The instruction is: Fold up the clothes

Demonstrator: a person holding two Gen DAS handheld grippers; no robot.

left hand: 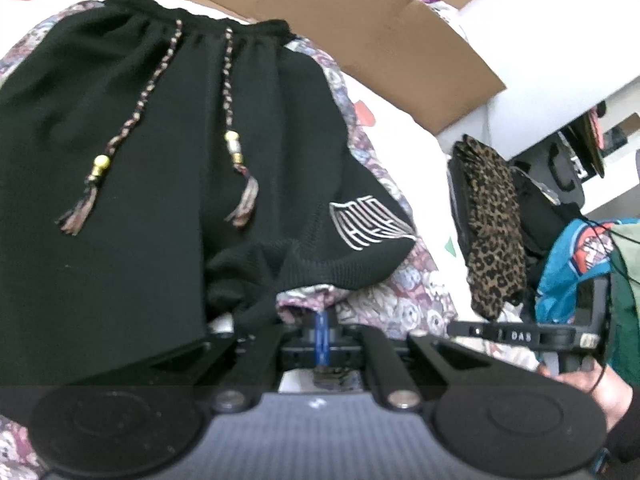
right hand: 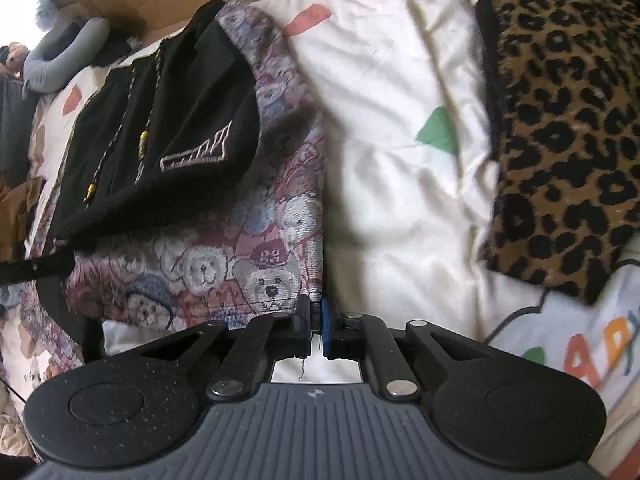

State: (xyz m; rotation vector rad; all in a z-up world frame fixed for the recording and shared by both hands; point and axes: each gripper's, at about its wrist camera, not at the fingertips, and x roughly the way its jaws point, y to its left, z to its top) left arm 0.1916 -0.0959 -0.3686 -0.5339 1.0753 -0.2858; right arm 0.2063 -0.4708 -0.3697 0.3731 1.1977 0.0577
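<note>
A teddy-bear patterned garment (right hand: pixel 224 264) lies flat on a white bedsheet (right hand: pixel 392 160). Black shorts (left hand: pixel 132 152) with braided drawstrings and a white logo lie on top of it; the shorts also show in the right wrist view (right hand: pixel 168 128). My left gripper (left hand: pixel 322 322) is shut on the near hem of the patterned garment (left hand: pixel 304 300), just under the shorts' leg edge. My right gripper (right hand: pixel 314 320) is shut on the garment's near right corner. The right gripper's body shows in the left wrist view (left hand: pixel 520 336).
A leopard-print cloth (right hand: pixel 560 120) lies to the right on the sheet; it also shows in the left wrist view (left hand: pixel 496 224). A cardboard box (left hand: pixel 360 28) stands behind the clothes. A blue garment (left hand: pixel 572 264) and dark clutter sit at the far right.
</note>
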